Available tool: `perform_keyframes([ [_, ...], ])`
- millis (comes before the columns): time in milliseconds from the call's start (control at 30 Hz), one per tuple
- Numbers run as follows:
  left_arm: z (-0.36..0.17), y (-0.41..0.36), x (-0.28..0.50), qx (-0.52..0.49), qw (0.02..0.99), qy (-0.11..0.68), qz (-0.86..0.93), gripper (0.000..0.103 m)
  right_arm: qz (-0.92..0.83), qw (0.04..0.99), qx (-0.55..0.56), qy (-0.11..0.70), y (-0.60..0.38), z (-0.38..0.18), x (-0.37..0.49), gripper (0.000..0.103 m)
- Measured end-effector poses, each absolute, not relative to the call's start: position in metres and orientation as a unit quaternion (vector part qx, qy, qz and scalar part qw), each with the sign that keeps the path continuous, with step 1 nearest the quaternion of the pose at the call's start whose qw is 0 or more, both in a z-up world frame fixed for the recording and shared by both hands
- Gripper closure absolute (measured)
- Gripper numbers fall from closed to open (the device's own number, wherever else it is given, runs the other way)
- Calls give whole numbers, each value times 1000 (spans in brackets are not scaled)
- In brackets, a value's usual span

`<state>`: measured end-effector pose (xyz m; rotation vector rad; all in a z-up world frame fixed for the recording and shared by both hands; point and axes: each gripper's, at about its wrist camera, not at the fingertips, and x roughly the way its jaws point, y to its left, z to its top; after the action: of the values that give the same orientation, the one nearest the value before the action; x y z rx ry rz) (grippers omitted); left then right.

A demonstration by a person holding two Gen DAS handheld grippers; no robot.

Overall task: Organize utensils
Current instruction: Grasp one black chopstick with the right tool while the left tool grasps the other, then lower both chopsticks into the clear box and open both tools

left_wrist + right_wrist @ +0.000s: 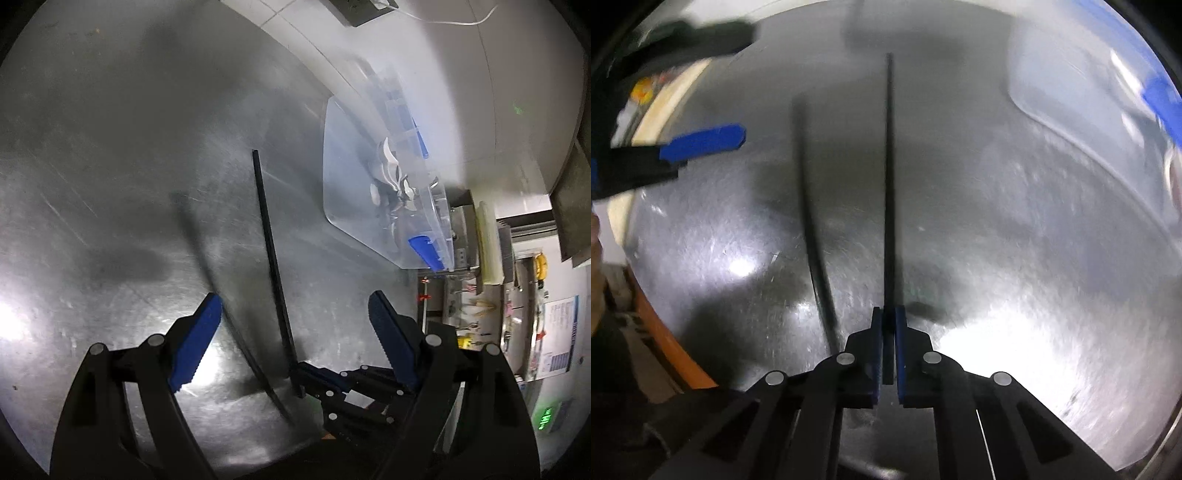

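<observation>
Two black chopsticks are on a steel table [110, 147]. My right gripper [887, 314] is shut on the near end of one chopstick [889, 184], which runs straight ahead of it. The second chopstick [809, 221] lies loose on the metal just to its left. In the left wrist view my left gripper [295, 328] stands wide open, its blue pads [199, 343] on either side of the held chopstick [271, 251] and the loose chopstick [229, 321], touching neither. The right gripper [306, 373] shows below, between the left gripper's fingers.
A clear plastic bin [340, 206] with blue latches stands at the table's right, holding several spoons [391, 177]. A tiled wall [424, 74] rises behind it. Past the table edge are kitchen shelves [498, 295]. An orange edge [676, 343] runs at the lower left.
</observation>
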<state>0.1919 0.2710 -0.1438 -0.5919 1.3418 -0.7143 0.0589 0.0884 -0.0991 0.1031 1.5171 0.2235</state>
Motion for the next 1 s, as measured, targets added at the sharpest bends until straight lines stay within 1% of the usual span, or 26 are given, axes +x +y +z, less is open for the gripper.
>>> perform_keyframes([
  [200, -156, 256, 190, -270, 655, 624, -329, 25, 146, 684, 197, 687, 47, -91, 57, 96],
  [333, -168, 237, 186, -274, 631, 643, -337, 26, 176, 662, 271, 676, 29, -83, 55, 96],
  [567, -182, 216, 186, -289, 611, 660, -329, 26, 215, 638, 310, 671, 7, -71, 46, 96],
  [633, -183, 215, 186, -296, 612, 658, -323, 34, 219, 636, 314, 670, 5, -70, 43, 96],
  [667, -185, 215, 186, -300, 611, 660, -317, 36, 222, 633, 319, 669, 5, -72, 44, 96],
  [700, -187, 215, 186, -302, 609, 663, -314, 51, 224, 632, 320, 669, 8, -76, 44, 96],
  [733, -190, 214, 185, -305, 605, 668, -308, 60, 226, 632, 321, 669, 12, -80, 46, 96],
  [767, -193, 215, 184, -310, 602, 671, -302, 63, 229, 630, 323, 668, 7, -81, 45, 96],
  [833, -198, 217, 182, -315, 604, 675, -284, 90, 232, 630, 323, 667, 6, -80, 46, 96],
  [900, -201, 220, 179, -322, 609, 671, -273, 97, 232, 631, 324, 666, 1, -77, 48, 96],
  [1000, -192, 223, 177, -330, 621, 654, -279, 97, 241, 633, 321, 662, -4, -70, 50, 96],
])
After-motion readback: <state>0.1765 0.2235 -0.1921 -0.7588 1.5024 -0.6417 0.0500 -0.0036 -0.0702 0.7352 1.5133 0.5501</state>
